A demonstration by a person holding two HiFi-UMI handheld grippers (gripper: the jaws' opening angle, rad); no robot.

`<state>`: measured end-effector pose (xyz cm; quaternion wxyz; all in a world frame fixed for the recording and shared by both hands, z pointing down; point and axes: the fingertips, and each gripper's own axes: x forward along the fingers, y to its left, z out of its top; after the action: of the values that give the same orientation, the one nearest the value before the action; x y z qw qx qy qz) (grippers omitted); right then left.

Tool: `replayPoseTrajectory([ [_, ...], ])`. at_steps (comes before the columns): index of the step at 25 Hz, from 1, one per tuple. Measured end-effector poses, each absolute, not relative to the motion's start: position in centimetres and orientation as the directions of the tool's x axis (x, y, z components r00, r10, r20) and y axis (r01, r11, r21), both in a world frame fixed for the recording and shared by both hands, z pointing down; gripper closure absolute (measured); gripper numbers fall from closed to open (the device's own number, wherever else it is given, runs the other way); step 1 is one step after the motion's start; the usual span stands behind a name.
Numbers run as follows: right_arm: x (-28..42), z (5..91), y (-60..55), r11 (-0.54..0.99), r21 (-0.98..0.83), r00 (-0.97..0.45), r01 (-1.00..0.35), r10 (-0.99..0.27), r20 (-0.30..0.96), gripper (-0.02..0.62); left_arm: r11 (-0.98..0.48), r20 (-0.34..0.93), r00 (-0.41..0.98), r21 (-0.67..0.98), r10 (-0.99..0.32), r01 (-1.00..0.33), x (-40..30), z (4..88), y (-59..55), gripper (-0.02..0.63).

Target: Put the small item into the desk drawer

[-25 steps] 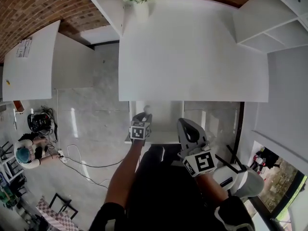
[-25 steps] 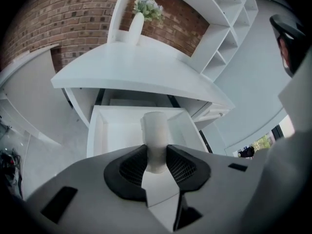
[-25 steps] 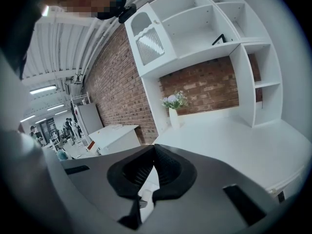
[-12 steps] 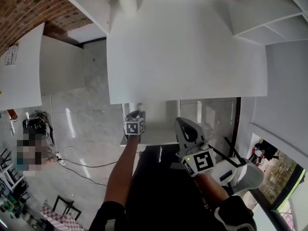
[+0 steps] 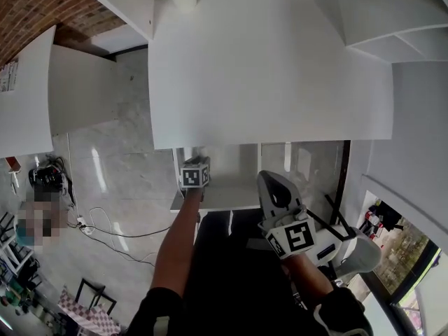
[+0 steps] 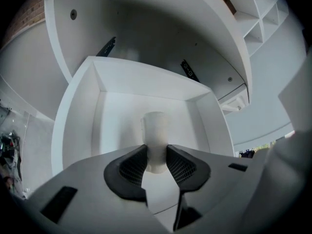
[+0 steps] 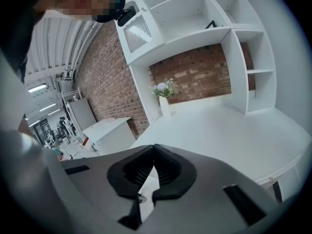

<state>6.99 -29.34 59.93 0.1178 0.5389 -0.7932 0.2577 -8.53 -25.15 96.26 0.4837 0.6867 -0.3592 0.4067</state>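
In the left gripper view, a small white cylinder (image 6: 155,130) stands upright between the black pads (image 6: 132,165), which press on both its sides. My left gripper (image 6: 157,155) is shut on it and holds it over the inside of the open white drawer (image 6: 78,116). In the head view, the left gripper (image 5: 196,164) sits at the desk's front edge, above the pulled-out drawer (image 5: 234,187) under the white desk (image 5: 266,68). My right gripper (image 5: 271,185) hangs lower right of the drawer, away from it. Its jaws (image 7: 154,152) are shut with nothing between them.
A white vase of flowers (image 7: 165,101) stands at the back of the desk by a brick wall. White shelves (image 7: 229,43) rise on the desk's right. A second white desk (image 5: 28,96) is to the left, with cables (image 5: 105,226) and a person (image 5: 33,222) on the floor.
My left gripper has moved a little left and forward with the cylinder, to the desk's front edge over the drawer. The right gripper has barely shifted.
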Motion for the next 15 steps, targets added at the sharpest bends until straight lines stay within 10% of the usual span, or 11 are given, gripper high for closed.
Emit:
replayPoseTrajectory([
  [15, 7.6, 61.6, -29.7, 0.268, -0.295, -0.385, -0.917, -0.783, 0.489, 0.581, -0.258, 0.916, 0.399, 0.375, -0.048, -0.890, -8.4, 98.8, -24.5, 0.472],
])
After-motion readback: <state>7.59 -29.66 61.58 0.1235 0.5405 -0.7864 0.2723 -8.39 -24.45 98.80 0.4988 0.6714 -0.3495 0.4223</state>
